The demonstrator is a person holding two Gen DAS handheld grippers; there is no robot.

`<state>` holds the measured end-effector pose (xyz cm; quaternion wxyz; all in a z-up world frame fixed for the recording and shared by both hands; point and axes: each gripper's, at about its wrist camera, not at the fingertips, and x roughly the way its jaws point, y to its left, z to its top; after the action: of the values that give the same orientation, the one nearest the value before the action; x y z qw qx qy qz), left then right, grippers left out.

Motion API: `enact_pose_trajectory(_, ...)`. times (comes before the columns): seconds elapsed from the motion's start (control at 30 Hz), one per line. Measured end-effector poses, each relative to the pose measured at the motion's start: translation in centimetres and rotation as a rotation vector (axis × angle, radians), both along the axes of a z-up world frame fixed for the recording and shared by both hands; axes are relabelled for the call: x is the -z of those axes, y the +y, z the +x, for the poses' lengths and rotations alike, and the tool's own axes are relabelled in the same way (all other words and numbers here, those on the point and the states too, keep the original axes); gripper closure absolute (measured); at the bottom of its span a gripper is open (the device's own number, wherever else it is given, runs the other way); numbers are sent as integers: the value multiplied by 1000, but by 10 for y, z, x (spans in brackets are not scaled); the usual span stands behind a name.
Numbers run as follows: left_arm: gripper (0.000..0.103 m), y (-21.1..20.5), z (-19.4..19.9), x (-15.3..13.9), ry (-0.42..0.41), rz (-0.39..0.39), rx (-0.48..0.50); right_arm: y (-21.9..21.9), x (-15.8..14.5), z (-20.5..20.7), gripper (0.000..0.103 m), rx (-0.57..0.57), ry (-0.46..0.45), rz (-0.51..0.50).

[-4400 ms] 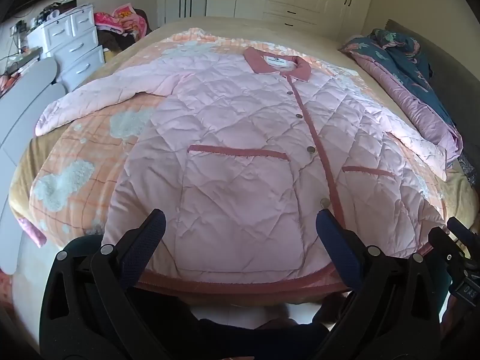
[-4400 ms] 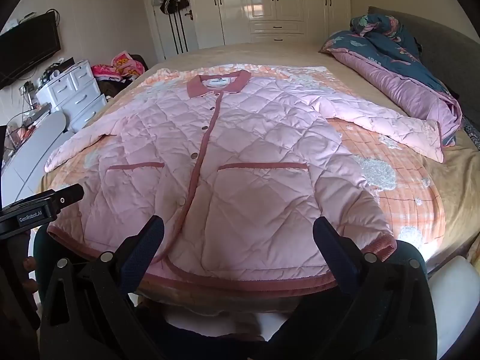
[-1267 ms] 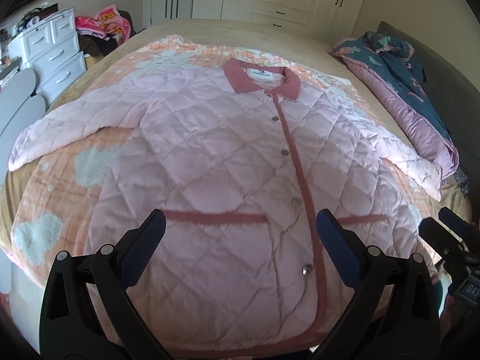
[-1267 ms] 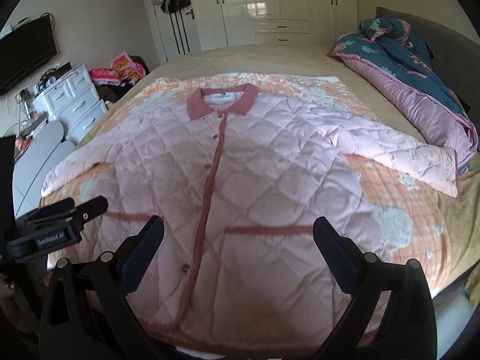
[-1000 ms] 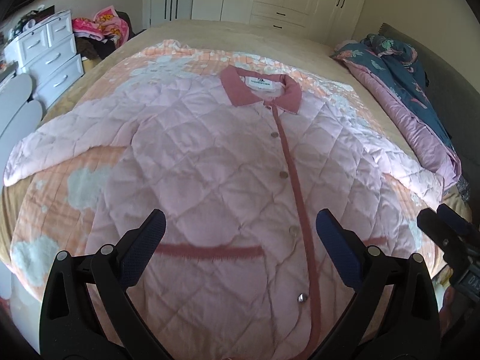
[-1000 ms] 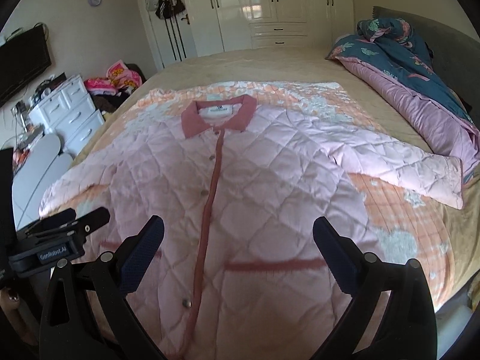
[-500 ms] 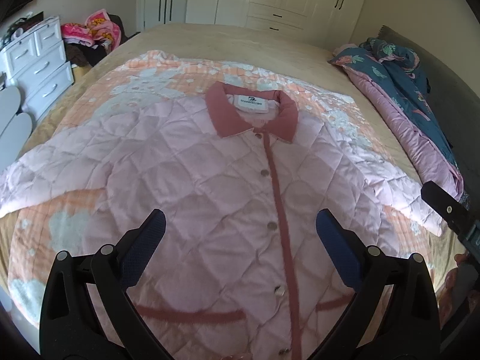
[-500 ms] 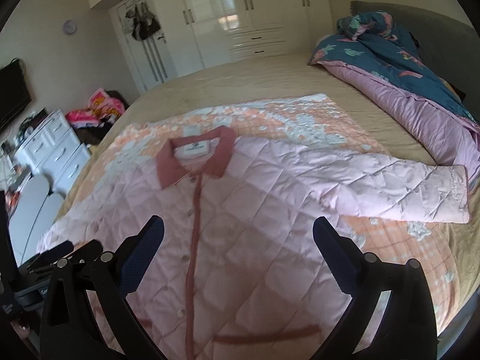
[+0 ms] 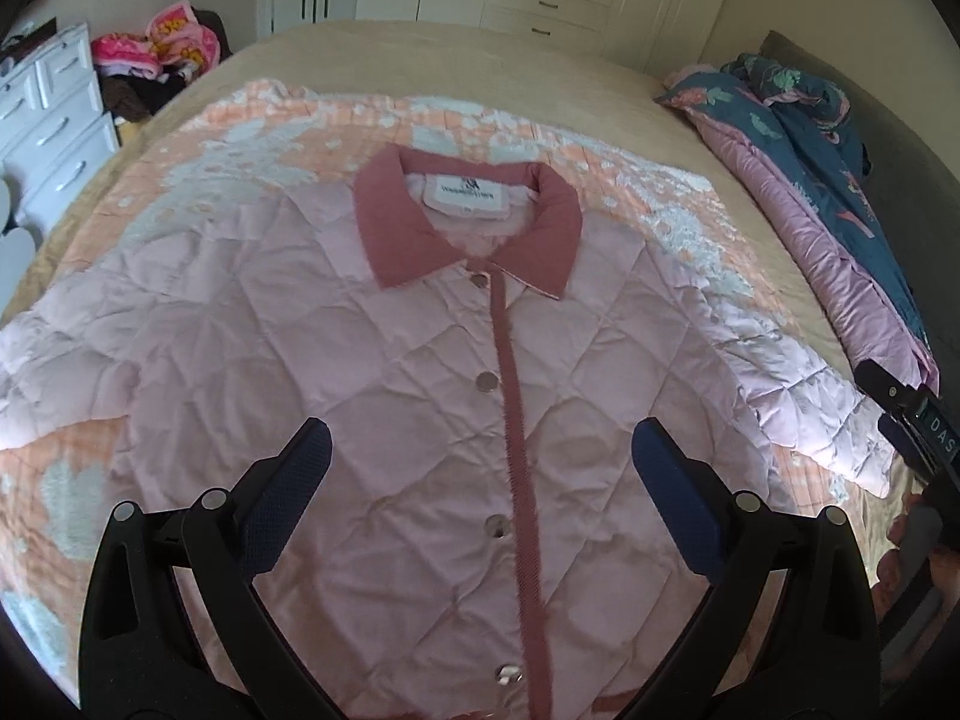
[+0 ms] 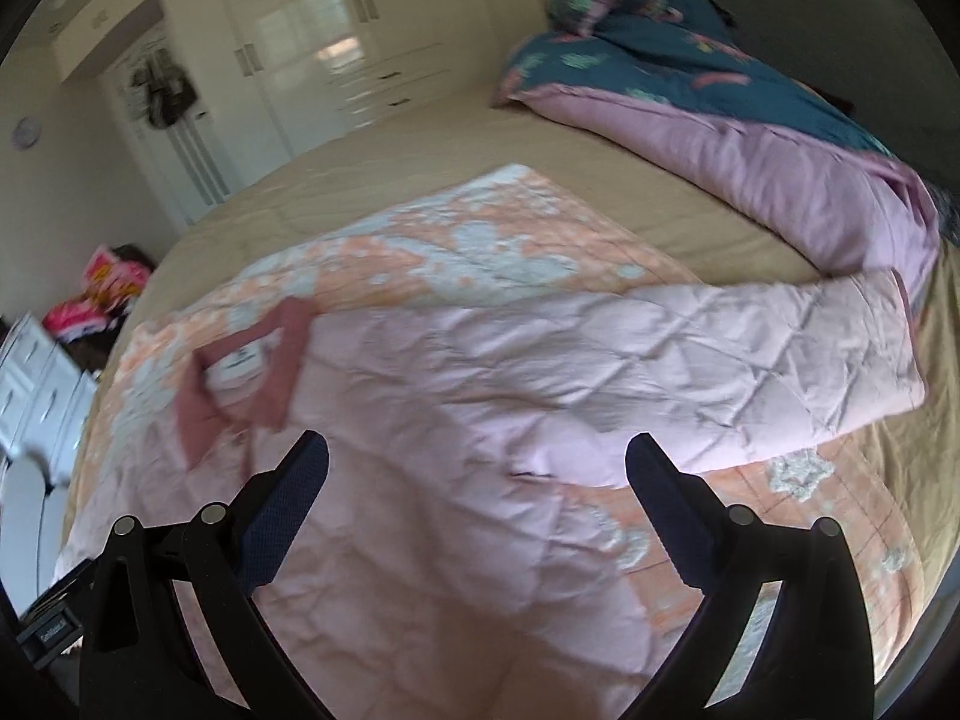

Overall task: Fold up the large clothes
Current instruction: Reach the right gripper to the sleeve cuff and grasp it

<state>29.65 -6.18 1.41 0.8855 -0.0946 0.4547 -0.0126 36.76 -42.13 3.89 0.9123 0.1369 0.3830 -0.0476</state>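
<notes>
While the pink jacket (image 9: 420, 408) lies flat, both grippers have advanced from hem toward collar (image 9: 468, 228); left gripper (image 9: 480, 468) and right gripper (image 10: 477, 474) gape wide, empty, so folding hasn't begun.

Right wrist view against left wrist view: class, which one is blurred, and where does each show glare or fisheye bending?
Left wrist view: sharp, the jacket label readable, bed edges bowed. Right wrist view: motion-blurred, collar smeared, glare on the wardrobe doors, dark vignette corners.

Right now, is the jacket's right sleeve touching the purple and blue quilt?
Touching. In the right wrist view the cuff end of the sleeve lies against the lower edge of the quilt, with no bedsheet visible between them.
</notes>
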Motion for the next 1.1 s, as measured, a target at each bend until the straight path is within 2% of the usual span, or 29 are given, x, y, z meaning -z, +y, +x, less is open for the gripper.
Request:
enact_pose_trajectory(0.27,9,-22,24,27,27,-11,15,-63,35,15,4,146,60,53)
enact_pose_trajectory(0.5,9,-42,43,46,56,-16,15,-117,48,15,4,277,79,120)
enact_pose_trajectory(0.67,9,-60,57,54,75,-8,36,-155,56,9,4,385,85,163)
enact_pose_trajectory(0.8,9,-76,67,60,90,0,60,-191,70,2,4,469,96,238)
enact_pose_trajectory(0.97,9,-88,76,63,93,3,72,-222,81,-4,4,575,104,274)
enact_pose_trajectory(1.1,9,-92,79,65,98,22,77,-247,98,-11,4,655,130,342)
